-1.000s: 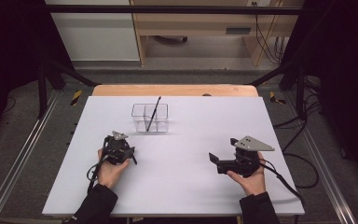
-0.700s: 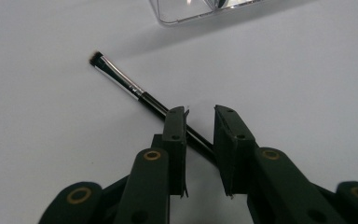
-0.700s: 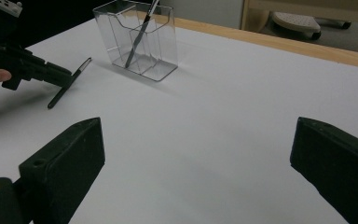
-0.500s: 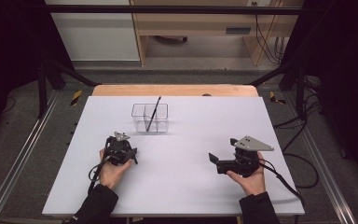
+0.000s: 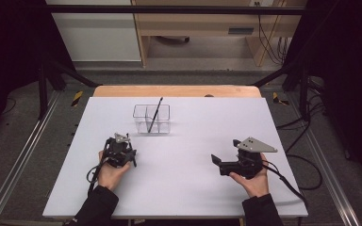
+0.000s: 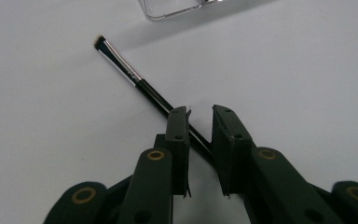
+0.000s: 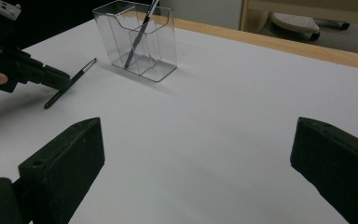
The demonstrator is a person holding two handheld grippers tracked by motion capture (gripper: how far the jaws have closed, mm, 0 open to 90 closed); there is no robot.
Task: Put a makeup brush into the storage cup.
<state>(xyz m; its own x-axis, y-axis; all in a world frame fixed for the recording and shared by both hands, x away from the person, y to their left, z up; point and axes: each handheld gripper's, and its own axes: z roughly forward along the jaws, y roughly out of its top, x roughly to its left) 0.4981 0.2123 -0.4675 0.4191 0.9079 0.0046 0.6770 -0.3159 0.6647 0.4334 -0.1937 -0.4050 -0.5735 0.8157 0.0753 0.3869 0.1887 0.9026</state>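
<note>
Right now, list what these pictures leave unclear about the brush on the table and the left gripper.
- Left gripper view: the brush's rear handle is hidden behind the left gripper; whether the pads press it is unclear.
- High view: the left gripper covers that brush.
- Right gripper view: the clear organizer's dividers blur together.

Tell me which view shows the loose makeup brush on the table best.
Left gripper view: the brush lies flat, bristles and ferrule sharp, handle between the left gripper jaws, which have just been closing. Right gripper view shows it whole but small. High view: the gripper covers it.
</note>
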